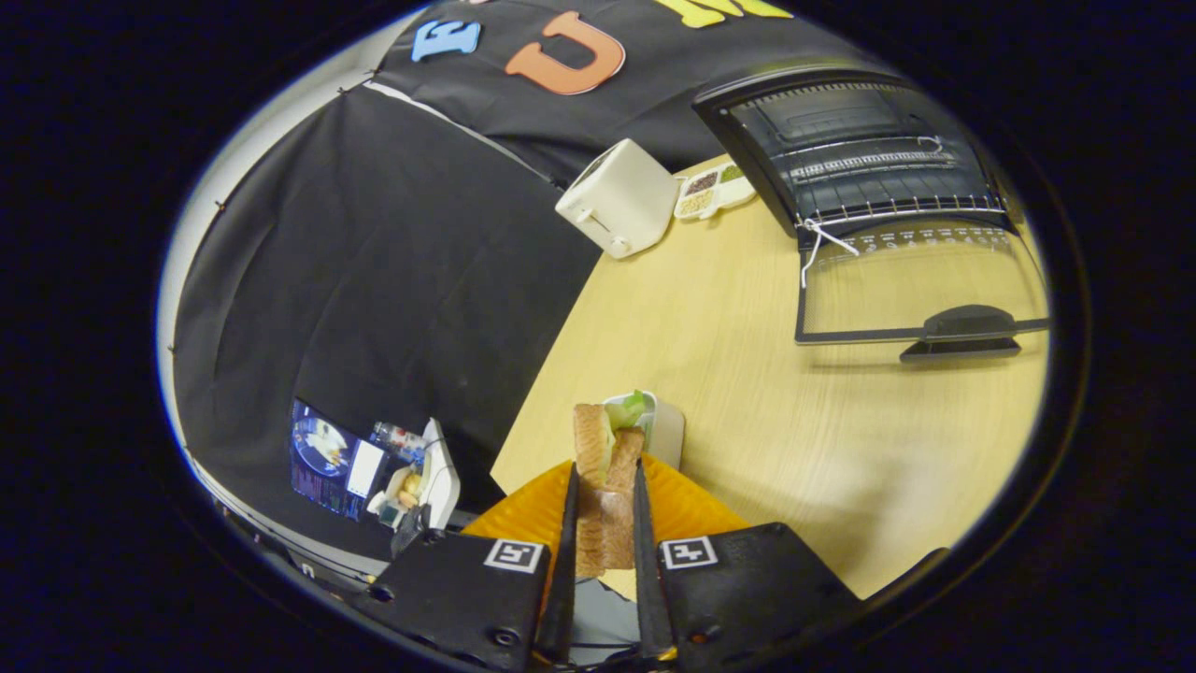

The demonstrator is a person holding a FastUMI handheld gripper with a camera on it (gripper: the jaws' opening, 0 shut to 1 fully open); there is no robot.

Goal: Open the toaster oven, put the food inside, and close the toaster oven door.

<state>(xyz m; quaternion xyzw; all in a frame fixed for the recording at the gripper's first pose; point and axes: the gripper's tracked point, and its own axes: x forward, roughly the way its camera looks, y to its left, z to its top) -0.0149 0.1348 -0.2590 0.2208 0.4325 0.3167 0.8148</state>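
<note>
In the gripper view the jaws [604, 505] are clenched on a sandwich [605, 467]: both fingers [567, 551] press against its bread slices from either side, and the sandwich stands upright between them with a bit of green lettuce showing at its top end. Just under the held sandwich lies an orange plate [687, 505], resting near the edge of the light wooden desk [747, 393]. Touching the far rim of that plate, just beyond the sandwich, is a small white container [665, 425]. Well ahead of the fingers and off to the right stands the toaster oven [855, 150], a dark box whose glass door [920, 280] is folded down flat onto the desk, its handle [967, 329] at the near edge. The wire rack [888, 201] inside the open cavity is in plain sight, and a white cord [818, 245] hangs at the left hinge corner. To the left of the oven, further back on the desk, sits a white pop-up toaster [621, 198], and between it and the oven lies a white divided tray [715, 190] holding grains or seeds of different shades. Off the desk's left edge, low down, a lit screen [334, 460] and some small clutter beside it are too small to tell apart.
</note>
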